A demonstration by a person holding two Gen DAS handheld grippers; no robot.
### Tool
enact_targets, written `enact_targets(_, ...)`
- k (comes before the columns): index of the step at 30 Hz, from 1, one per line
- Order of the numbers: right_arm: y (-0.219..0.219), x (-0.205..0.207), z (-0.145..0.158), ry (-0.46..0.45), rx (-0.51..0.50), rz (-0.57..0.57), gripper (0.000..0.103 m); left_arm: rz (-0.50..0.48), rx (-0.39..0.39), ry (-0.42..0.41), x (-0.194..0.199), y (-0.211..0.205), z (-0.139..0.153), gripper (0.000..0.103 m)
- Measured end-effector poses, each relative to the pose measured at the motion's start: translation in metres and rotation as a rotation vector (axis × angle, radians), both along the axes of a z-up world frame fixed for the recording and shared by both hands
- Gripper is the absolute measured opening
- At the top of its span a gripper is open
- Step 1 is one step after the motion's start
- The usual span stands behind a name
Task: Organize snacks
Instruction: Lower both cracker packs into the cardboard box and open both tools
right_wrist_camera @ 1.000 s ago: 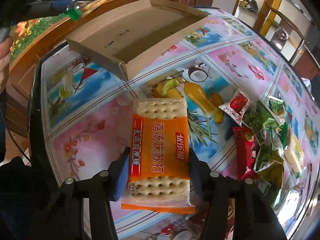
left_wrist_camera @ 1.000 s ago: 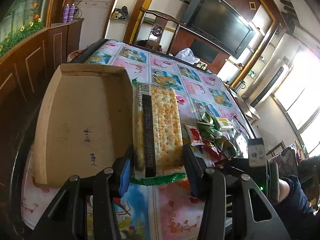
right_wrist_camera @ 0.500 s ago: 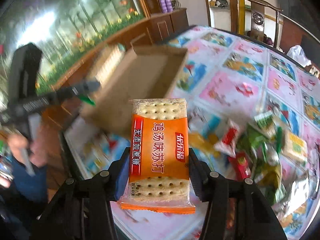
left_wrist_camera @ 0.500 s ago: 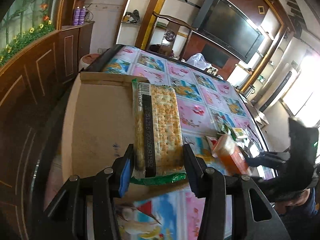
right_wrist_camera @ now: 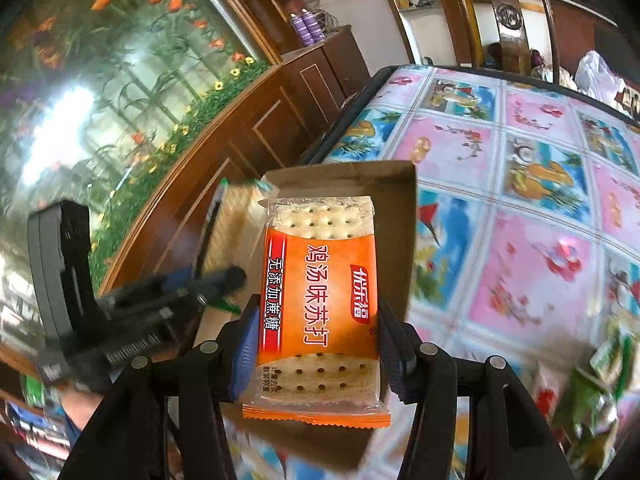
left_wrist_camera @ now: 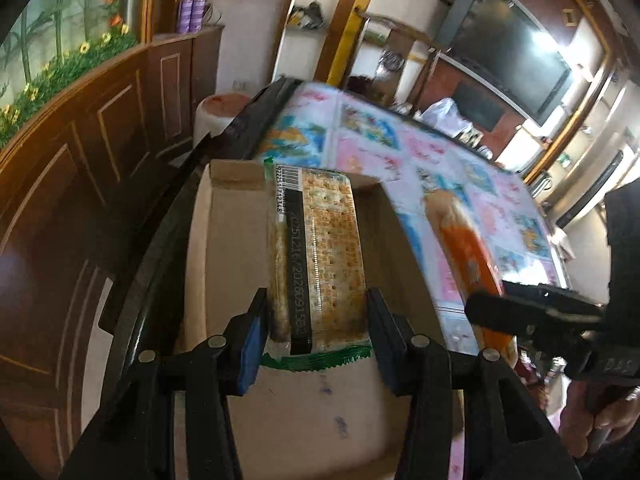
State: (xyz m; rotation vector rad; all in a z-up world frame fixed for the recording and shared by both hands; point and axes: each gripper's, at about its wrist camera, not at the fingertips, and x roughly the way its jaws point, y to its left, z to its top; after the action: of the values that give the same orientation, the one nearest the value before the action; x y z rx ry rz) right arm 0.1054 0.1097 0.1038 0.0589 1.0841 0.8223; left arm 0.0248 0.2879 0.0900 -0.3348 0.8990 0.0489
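Note:
My left gripper (left_wrist_camera: 316,328) is shut on a green-edged cracker pack (left_wrist_camera: 320,256), held back side up with its barcode showing, over the open cardboard box (left_wrist_camera: 228,248). My right gripper (right_wrist_camera: 316,344) is shut on an orange cracker pack (right_wrist_camera: 320,292) and hangs over the same cardboard box (right_wrist_camera: 348,180), near its right wall. The left wrist view catches the orange pack (left_wrist_camera: 468,256) and the right gripper's fingers (left_wrist_camera: 532,312) at the right. In the right wrist view the left gripper's fingers (right_wrist_camera: 176,296) and the green-edged pack (right_wrist_camera: 230,224) appear at the left.
The box sits at the corner of a table with a colourful patterned cloth (right_wrist_camera: 520,200). A heap of loose snack packets (right_wrist_camera: 600,380) lies at the right. Dark wooden panelling (left_wrist_camera: 80,200) runs along the left, and a wooden chair (right_wrist_camera: 508,20) stands behind the table.
Both grippers have carried their cracker packs from the table to above the cardboard box. The right one rose and rolled, leaving the snack heap behind.

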Motion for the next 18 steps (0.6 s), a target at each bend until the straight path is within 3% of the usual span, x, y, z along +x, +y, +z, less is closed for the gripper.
enact_targets(8, 0.046, 0.034, -0.041, 0.042, -0.073, -0.041, 0.058, 0.009, 0.016, 0.085, 0.039, 0.008, -0.032, 0.046)
enact_targets(18, 0.053, 0.056, -0.073, 0.071, -0.126, -0.068, 0.058, 0.008, 0.023, 0.128, 0.058, 0.007, -0.056, 0.046)
